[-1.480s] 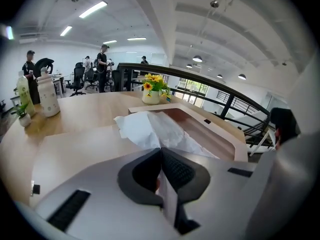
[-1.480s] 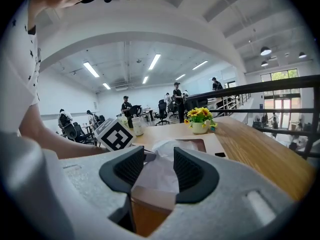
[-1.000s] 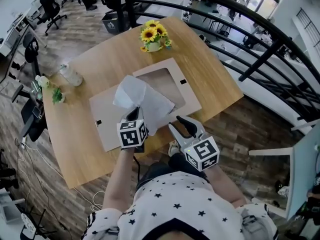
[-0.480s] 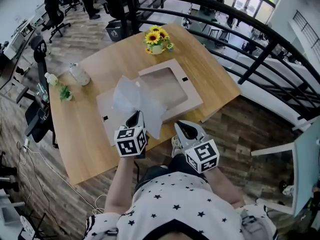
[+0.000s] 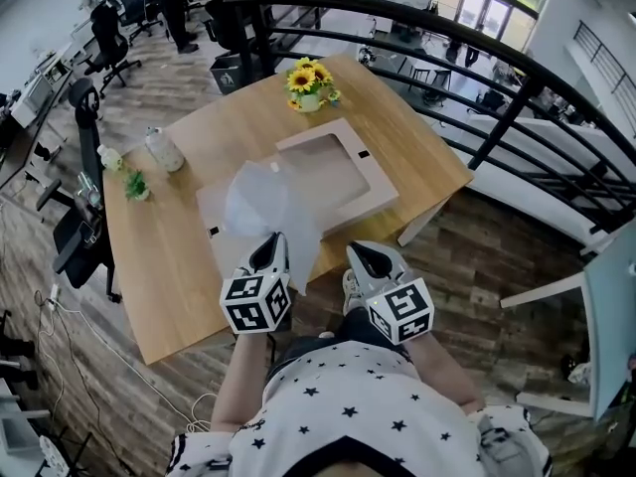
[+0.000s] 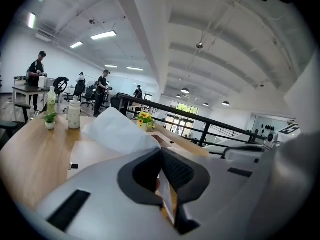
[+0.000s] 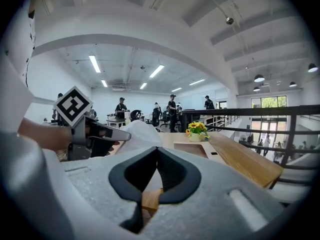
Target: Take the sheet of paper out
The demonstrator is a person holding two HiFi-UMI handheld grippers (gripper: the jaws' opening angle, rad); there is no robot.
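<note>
A crumpled white sheet of paper (image 5: 266, 202) hangs lifted over the flat cardboard box (image 5: 373, 199) on the wooden table (image 5: 179, 266). My left gripper (image 5: 274, 242) is shut on the sheet's near edge; in the left gripper view the paper (image 6: 117, 131) billows ahead of the closed jaws and a strip of it shows between the pads. My right gripper (image 5: 360, 254) hovers beside it near the table's front edge. Its jaws have just been closing and now meet with nothing between them. The right gripper view shows the left gripper (image 7: 95, 134) and the paper (image 7: 142, 130) to its left.
The box's open tray (image 5: 328, 172) lies right of the sheet. A pot of sunflowers (image 5: 308, 82) stands at the table's far end, a bottle (image 5: 164, 150) and a small plant (image 5: 135, 185) at its left edge. A black railing (image 5: 477, 58) runs along the right.
The left gripper has drawn back toward the person and risen, pulling the paper with it. The right gripper's jaws, open a second ago, have closed on nothing, and it has shifted slightly.
</note>
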